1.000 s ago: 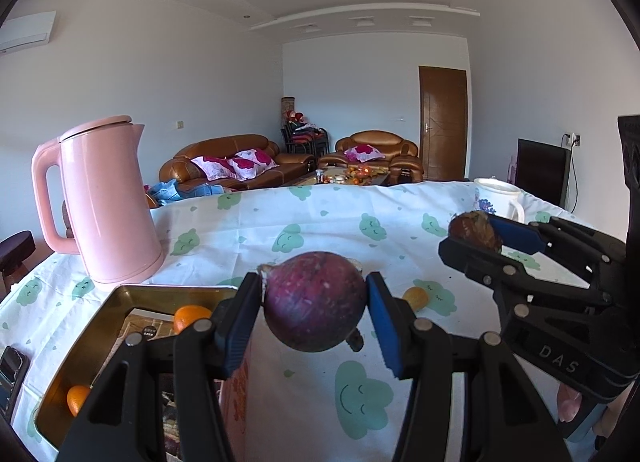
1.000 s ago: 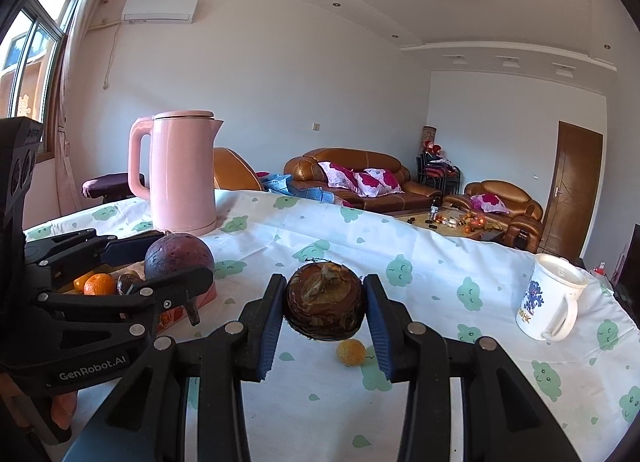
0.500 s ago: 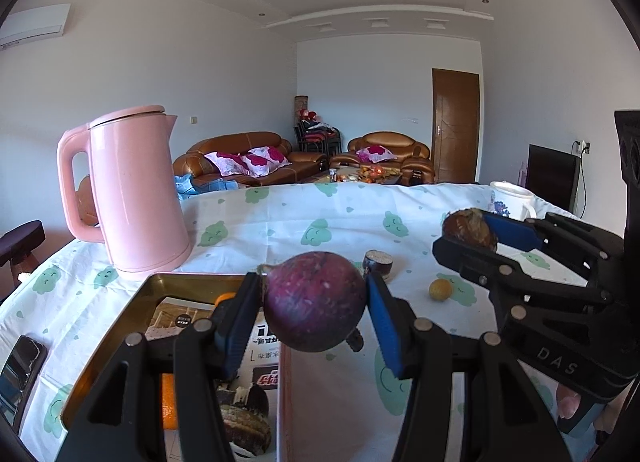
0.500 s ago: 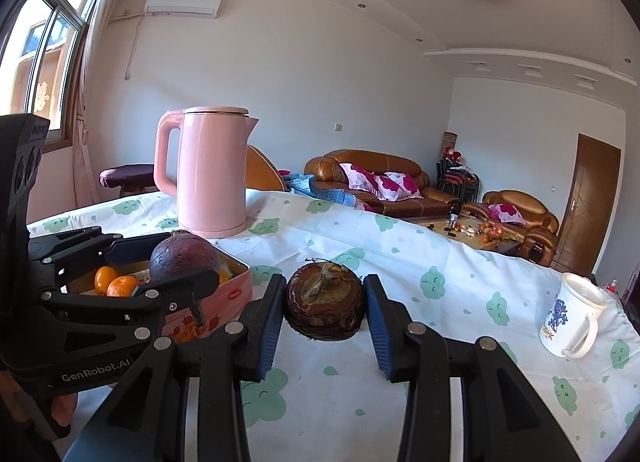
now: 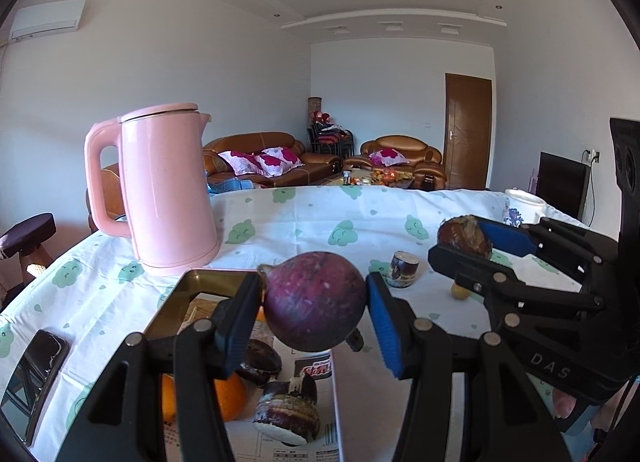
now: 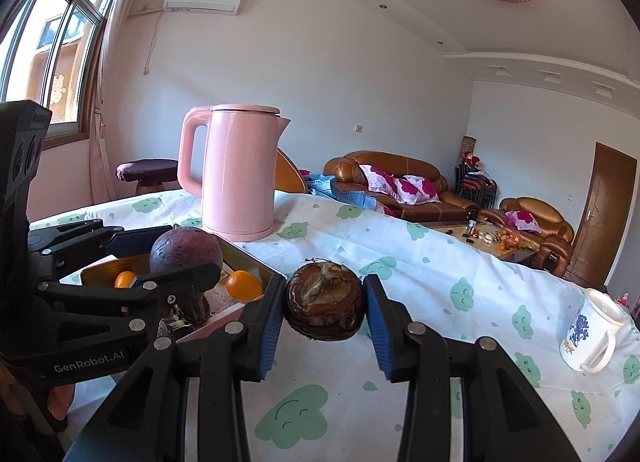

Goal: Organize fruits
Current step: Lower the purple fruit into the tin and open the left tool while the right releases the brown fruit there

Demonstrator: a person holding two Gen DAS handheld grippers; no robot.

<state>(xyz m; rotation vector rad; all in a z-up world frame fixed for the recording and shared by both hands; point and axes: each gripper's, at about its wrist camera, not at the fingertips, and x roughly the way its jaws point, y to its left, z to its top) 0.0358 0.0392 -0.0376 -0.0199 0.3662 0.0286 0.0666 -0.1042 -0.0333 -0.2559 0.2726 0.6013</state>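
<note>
Left wrist view: a purple mangosteen (image 5: 316,300) is pinched by the left gripper (image 5: 314,310) directly above the gold tin (image 5: 208,280), while a brown mangosteen (image 6: 325,304) is clamped by the right gripper (image 6: 325,316) beside the tin.

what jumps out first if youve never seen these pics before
The tall pink kettle standing on the cloud-print tablecloth behind the gold tin. Next, two claws held side by side: the left claw grips a purple fruit over the tin, the right claw a brown fruit.
</note>
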